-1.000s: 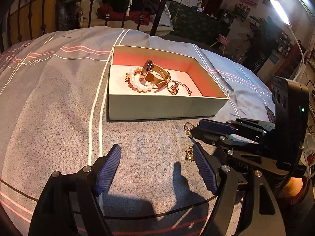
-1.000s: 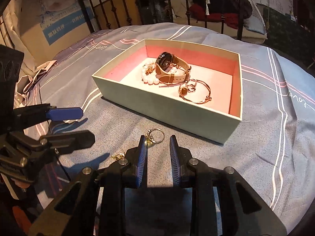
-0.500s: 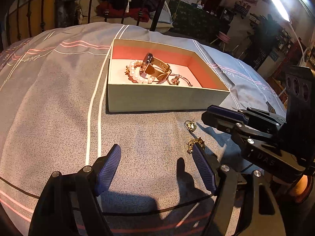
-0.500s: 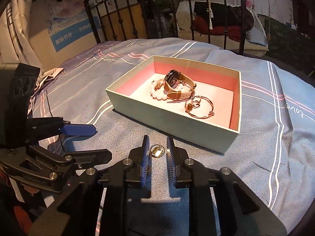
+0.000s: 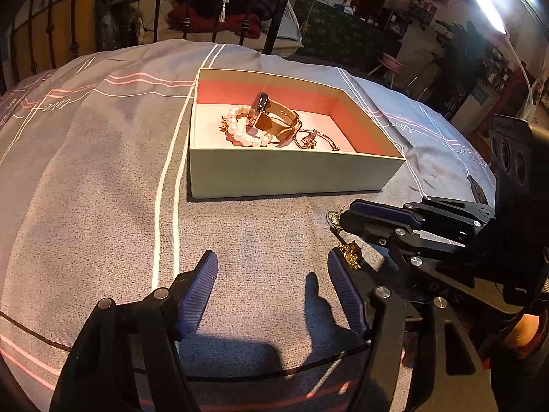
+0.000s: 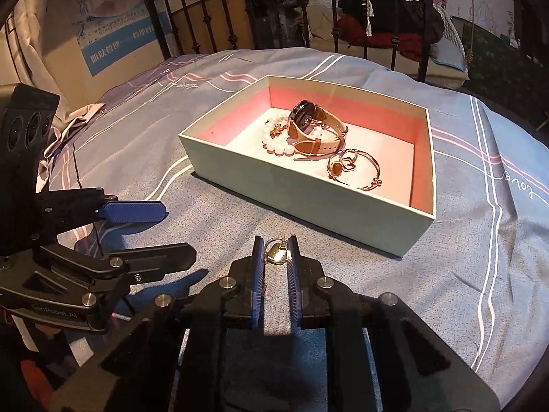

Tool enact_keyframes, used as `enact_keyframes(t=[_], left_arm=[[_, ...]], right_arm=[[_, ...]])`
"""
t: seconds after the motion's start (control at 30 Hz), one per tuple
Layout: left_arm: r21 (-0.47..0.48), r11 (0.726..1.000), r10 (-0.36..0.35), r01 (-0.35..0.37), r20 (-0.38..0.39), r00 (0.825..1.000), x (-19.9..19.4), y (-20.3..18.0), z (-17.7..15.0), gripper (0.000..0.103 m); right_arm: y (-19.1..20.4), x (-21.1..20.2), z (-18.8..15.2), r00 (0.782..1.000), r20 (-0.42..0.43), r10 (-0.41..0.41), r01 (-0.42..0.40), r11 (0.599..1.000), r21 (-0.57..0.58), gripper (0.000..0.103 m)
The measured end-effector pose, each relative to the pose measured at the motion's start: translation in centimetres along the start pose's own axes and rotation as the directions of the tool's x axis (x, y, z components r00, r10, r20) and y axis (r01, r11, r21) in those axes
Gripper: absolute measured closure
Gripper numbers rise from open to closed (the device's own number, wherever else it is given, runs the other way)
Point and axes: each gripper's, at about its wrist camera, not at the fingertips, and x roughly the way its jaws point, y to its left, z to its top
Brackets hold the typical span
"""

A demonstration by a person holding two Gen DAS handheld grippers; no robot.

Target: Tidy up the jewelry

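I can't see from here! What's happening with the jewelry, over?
Right gripper shut on gold earring. Left gripper closing on nothing. Watch, pearl bracelet, bangle in box. Path clear.

Right gripper (image 6: pixel 275 257) clamped – left gripper (image 5: pixel 271 267) closing, empty.

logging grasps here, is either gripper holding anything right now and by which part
The right gripper pinches a small gold earring by its ring end at the fingertips. The left gripper, its fingers closing, holds nothing.

Gold charm (image 6: pixel 276 254) between closed fingers (image 6: pixel 258 274)
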Motion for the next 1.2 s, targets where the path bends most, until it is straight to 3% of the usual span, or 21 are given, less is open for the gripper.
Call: enact_keyframes(t=[0.13, 0.47, 0.53, 0.6, 0.67, 0.83, 0.97, 1.03, 1.2], left_arm=[[0.002, 1.0, -0.003, 0.003, -0.002, 1.0, 0.0, -0.1, 0.0, 0.038], [0.014, 1.0, -0.009, 0.009, -0.006, 1.0, 0.1, -0.4, -0.1, 0.038], [0.013, 1.0, -0.009, 0.009, -0.007, 1.0, 0.1, -0.3, -0.1, 0.038], [0.012, 1.0, -0.009, 0.009, -0.006, 1.0, 0.0, -0.3, -0.1, 0.038], [0.012, 1.0, -0.007, 0.007, -0.007, 1.0, 0.1, -0.2, -0.1, 0.038], [0.0, 1.0, -0.003, 0.003, -0.005, 1.0, 0.3, 0.2, 0.2, 0.037], [0.009, 1.0, -0.004, 0.004, 0.003, 1.0, 0.1, 0.2, 0.3, 0.041], [0.019, 1.0, -0.009, 0.009, 0.009, 1.0, 0.0, 0.1, 0.3, 0.049], [0.029, 1.0, -0.011, 0.01, 0.03, 0.999, -0.7, -0.2, 0.7, 0.051]], right_arm=[[-0.2, -0.6, -0.2, 1.0, 0.014, 0.017, -0.017, 1.0, 0.013, 0.088], [0.2, 1.2, -0.1, 0.998, -0.066, 0.014, -0.013, 1.0, 0.01, 0.087], [0.1, 1.1, 0.1, 0.998, -0.059, 0.003, -0.001, 1.0, 0.023, 0.083], [0.2, 1.0, 0.0, 0.999, -0.049, -0.01, 0.011, 1.0, 0.02, 0.063], [0.1, 1.1, 0.1, 0.998, -0.054, -0.015, 0.016, 1.0, 0.019, 0.055], [0.4, 2.0, 0.5, 0.997, -0.076, -0.01, 0.009, 1.0, -0.009, 0.058], [0.8, 1.9, 0.7, 0.998, -0.061, 0.006, -0.008, 0.999, -0.031, 0.083], [1.1, 1.4, 0.6, 0.999, -0.032, 0.006, -0.008, 0.999, -0.049, 0.083], [1.9, -0.8, 0.6, 0.999, 0.049, -0.01, 0.014, 0.997, -0.077, 0.083]])
